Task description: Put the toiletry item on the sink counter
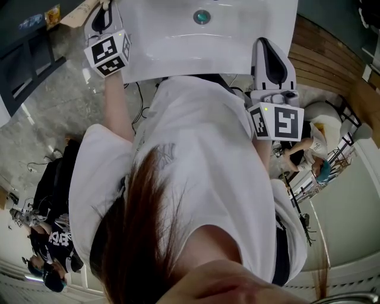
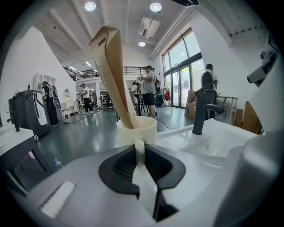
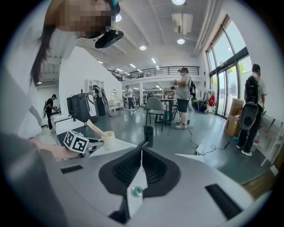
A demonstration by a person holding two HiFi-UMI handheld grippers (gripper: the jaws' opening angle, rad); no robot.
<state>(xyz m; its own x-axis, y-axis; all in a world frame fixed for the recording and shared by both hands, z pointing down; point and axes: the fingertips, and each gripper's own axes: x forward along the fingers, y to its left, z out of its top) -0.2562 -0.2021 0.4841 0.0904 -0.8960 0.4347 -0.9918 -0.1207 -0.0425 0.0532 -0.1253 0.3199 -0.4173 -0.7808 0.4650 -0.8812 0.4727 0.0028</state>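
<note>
The head view looks steeply down from above onto the white moulded sink counter (image 1: 178, 59) ahead of both grippers. The left gripper view faces along the jaws of the left gripper (image 2: 139, 144), very near the cream cylindrical cup (image 2: 136, 128) at their tips. The right gripper view looks along the right gripper (image 3: 142, 148), sharing that cup (image 3: 108, 139), off to its left, and the head view's round metal drain (image 3: 136, 191).

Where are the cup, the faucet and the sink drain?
cup (image 2: 144, 133): left gripper view, front wall under the rim.
faucet (image 2: 199, 116): left gripper view, dark upright stem.
sink drain (image 1: 202, 16): head view, centre of the plug.
</note>
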